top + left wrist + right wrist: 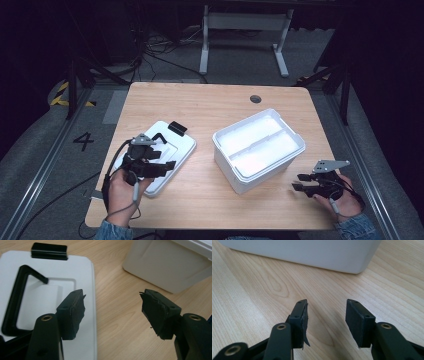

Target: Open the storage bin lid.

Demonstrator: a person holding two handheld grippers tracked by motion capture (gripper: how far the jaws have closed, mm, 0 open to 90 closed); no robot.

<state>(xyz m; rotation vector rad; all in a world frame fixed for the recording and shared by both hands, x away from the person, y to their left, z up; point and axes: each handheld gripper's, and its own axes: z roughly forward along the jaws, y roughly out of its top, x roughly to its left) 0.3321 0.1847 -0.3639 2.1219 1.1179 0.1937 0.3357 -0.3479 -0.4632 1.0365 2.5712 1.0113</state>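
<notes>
Left gripper [112,312] fingers apart over lid [75,272] edge; right gripper [325,322] fingers apart near box [312,252] corner.

Lid [167,150] on the table [210,105], left of the bin [257,150].

I see my right tool [325,322] hanging low over the bare wooden worktop [262,290], its two black jaws apart with nothing between them. Ahead, the white box [312,252] stands on the worktop, one rounded corner showing.

The left gripper view crops the white box [172,262] at top and right
</notes>
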